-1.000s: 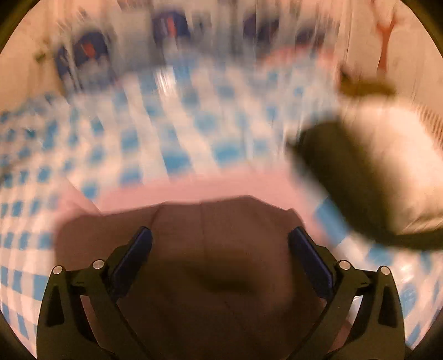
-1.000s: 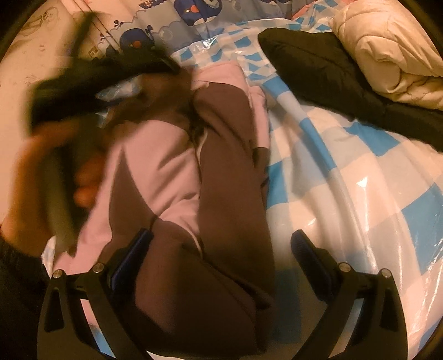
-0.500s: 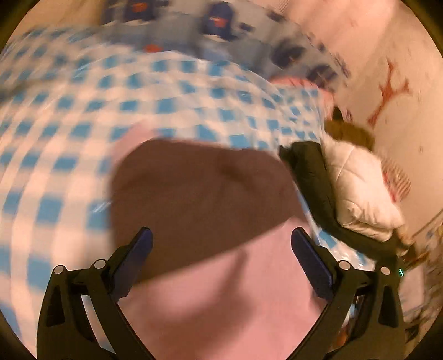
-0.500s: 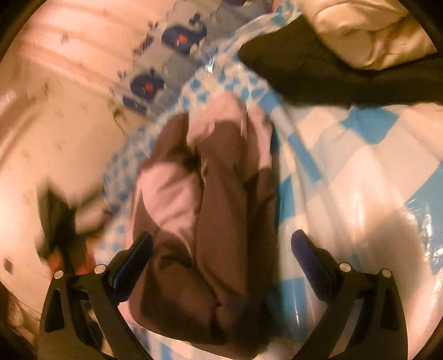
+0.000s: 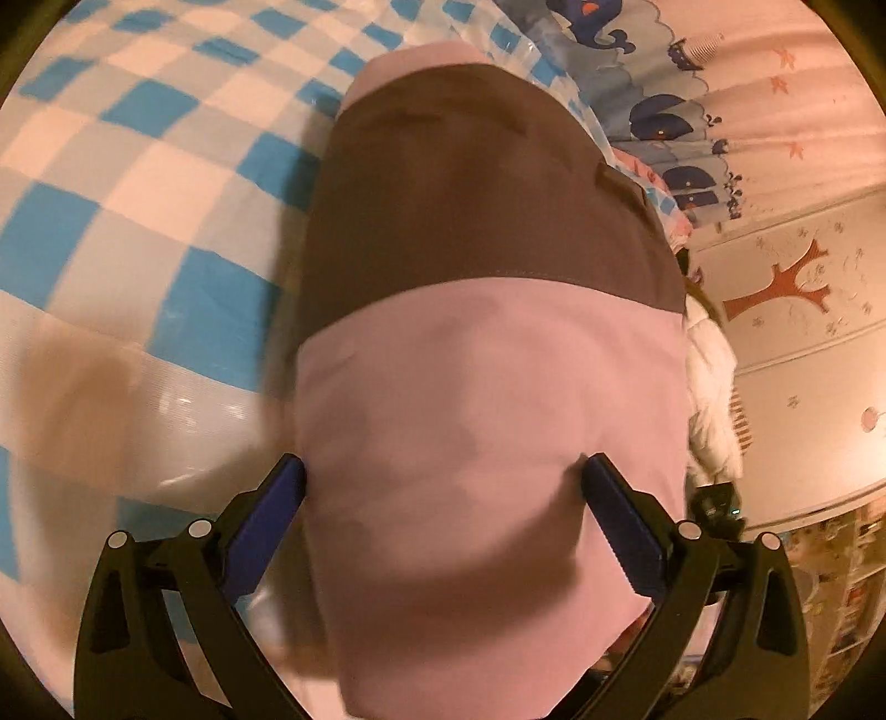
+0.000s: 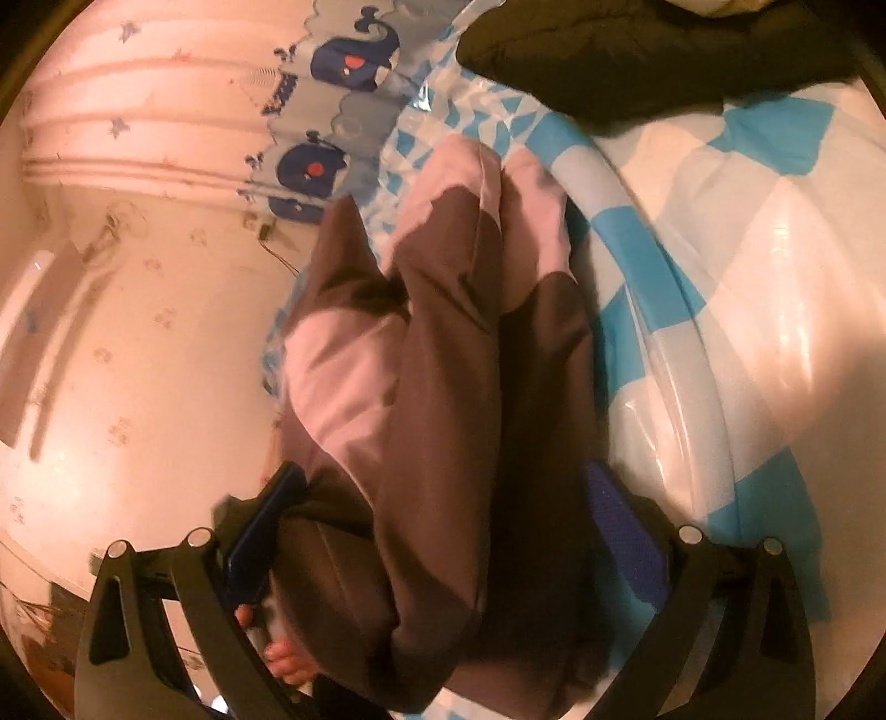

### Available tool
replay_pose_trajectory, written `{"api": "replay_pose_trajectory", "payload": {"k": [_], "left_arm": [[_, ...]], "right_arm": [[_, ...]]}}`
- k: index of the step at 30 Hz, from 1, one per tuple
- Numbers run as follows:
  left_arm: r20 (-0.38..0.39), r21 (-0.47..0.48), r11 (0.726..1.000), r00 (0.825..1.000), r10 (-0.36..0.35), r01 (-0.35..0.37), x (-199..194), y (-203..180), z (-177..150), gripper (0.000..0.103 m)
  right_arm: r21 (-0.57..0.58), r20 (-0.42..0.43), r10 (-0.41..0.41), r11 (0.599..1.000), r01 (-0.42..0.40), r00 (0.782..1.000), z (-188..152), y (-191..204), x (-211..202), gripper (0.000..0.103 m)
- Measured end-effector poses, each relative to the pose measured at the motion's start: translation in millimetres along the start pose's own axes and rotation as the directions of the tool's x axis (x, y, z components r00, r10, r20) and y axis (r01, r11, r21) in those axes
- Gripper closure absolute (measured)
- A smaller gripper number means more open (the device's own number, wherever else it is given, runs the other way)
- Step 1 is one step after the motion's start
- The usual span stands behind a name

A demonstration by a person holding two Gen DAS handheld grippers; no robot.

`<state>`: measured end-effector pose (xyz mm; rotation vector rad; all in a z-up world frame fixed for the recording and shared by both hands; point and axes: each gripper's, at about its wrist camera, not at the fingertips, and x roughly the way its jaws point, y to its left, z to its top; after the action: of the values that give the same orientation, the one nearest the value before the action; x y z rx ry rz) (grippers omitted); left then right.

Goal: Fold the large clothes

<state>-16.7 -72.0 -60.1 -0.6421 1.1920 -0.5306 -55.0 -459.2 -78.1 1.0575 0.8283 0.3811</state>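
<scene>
Warm, dim, amber light. Blue-and-white checked bed cover (image 5: 138, 183), glossy. Whale-print fabric (image 6: 332, 111) along pinkish walls (image 6: 138, 360); tree decal (image 5: 786, 282); cluttered shelves (image 5: 847, 581) lower right.

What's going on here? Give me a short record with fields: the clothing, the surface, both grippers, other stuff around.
garment: pink and brown folded garment, bulky
surface: blue and white checked plastic sheet
left gripper: open, fingers either side of the garment's pink part
right gripper: open, straddling the brown end
nearby: dark padded jacket; whale-print fabric
</scene>
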Motion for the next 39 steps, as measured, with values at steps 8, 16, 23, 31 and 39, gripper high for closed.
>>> {"api": "replay_pose_trajectory", "payload": {"k": [8, 16, 23, 31, 39], "left_arm": [[0.101, 0.264, 0.952, 0.986, 0.131, -0.154, -4, -67, -22, 0.012], [0.206, 0.435, 0.848, 0.95, 0.234, -0.303, -48, -91, -40, 0.028], [0.338, 0.431, 0.794, 0.892, 0.299, -0.429, -135, -45, -55, 0.028], [0.359, 0.143, 0.883, 0.855, 0.375, -0.448, -207, 77, -37, 0.028], [0.426, 0.098, 0.94, 0.867, 0.257, -0.327, -243, 113, -19, 0.024]], "right_arm": [[-0.121, -0.007, -0.019, 0.992, 0.018, 1.0, -10, 27, 17, 0.006], [-0.115, -0.059, 0.038, 0.992, -0.044, 0.998, -42, 48, 40, 0.005], [-0.187, -0.154, 0.11, 0.973, -0.138, 0.982, -99, 96, 107, 0.005], [-0.325, -0.281, 0.057, 0.934, -0.151, 0.958, -128, 165, 226, 0.005], [-0.34, -0.21, 0.055, 0.932, -0.125, 0.976, -92, 173, 182, 0.005]]}}
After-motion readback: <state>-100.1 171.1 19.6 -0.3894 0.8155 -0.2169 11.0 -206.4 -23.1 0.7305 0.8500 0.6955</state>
